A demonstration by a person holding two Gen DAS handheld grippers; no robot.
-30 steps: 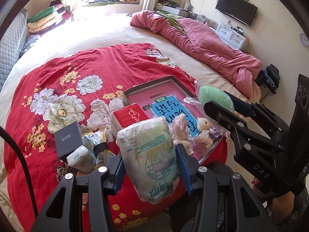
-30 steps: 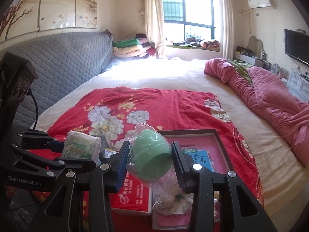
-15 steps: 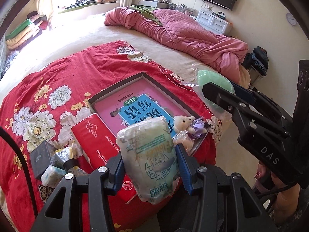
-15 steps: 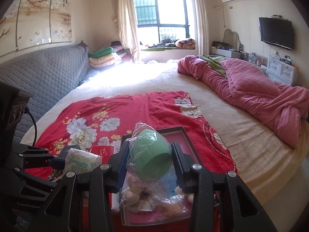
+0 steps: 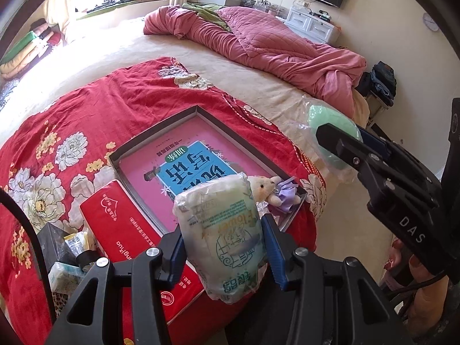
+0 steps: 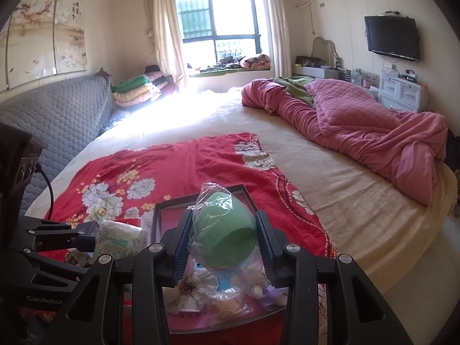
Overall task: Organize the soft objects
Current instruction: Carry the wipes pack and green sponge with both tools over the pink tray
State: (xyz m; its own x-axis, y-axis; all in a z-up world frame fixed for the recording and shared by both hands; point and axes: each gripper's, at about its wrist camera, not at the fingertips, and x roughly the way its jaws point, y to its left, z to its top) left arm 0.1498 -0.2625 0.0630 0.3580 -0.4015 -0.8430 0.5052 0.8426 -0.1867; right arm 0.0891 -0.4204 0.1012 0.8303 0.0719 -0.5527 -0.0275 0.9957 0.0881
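Setting: a bed [image 6: 330,172] with a red floral blanket [image 5: 95,115] spread over its near part; the landmark was the shallow dark-rimmed tray [image 5: 161,130] lying on that blanket.
Tray contents: a pink-and-blue book [image 5: 189,161] flat on the tray floor; a small plush toy [image 5: 263,188] at the tray's near corner, judged already sorted there.
Beside the tray: a red tissue box [image 5: 120,224] touching its left rim; further left of the tray, a black box [image 5: 51,240] and small packets [image 5: 75,240], judged not yet sorted.
Left tongs [image 5: 222,245]: about half spread, both blue pads pressed on a soft white tissue pack [image 5: 227,230], which hung upright in the air above the tray's near edge.
Right tongs [image 6: 222,244]: a little under half spread, clamped on a green sponge ball [image 6: 227,231] in a loose clear bag; in the left wrist view it sat off the tray's right side, beyond the bed's edge.
Reason for holds: each soft item was pinched at its middle, so it bulged but did not slip; both appeared to be in carriage toward the tray.
Handling note: the bag's slack plastic hung below the ball and could snag on the tray rim.
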